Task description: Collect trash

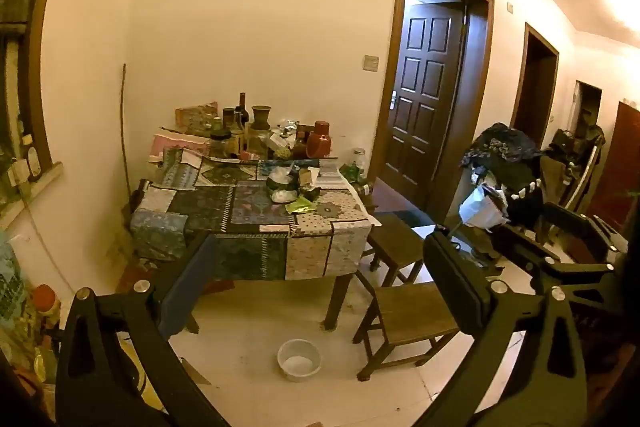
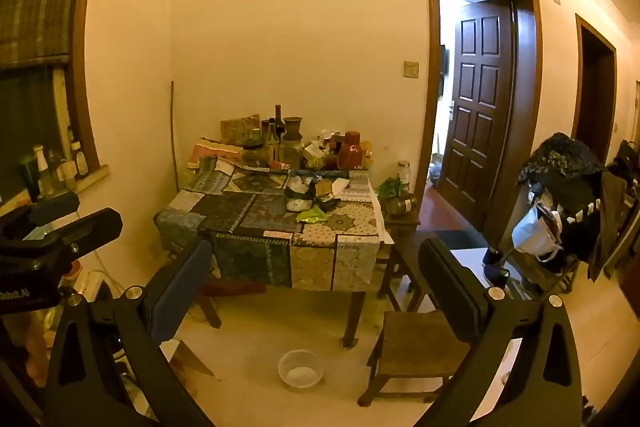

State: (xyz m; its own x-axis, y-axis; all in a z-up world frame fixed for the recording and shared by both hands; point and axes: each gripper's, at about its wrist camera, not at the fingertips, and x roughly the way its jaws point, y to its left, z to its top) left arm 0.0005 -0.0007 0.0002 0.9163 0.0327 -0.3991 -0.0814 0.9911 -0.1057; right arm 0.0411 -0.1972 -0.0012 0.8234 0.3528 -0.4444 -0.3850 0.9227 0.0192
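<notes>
- The trash, a green wrapper (image 1: 299, 205) among crumpled scraps (image 1: 285, 195), lay near the table's (image 1: 256, 247) front right corner, well apart from you.
- Your left gripper (image 1: 316, 263) and right gripper (image 2: 316, 267) both stood spread wide, empty.
- You were, I judge, only approaching; next you needed to close in past the stool (image 1: 412, 315).

Both my wrist cams sit well back from the table (image 1: 256, 211), tilted slightly down, facing the corner wall. Left view looks from left of the right one; its frame catches the right gripper (image 1: 560, 227). Shared: table, white bowl (image 2: 301, 369) on floor, stools, open door (image 2: 478, 115).
</notes>
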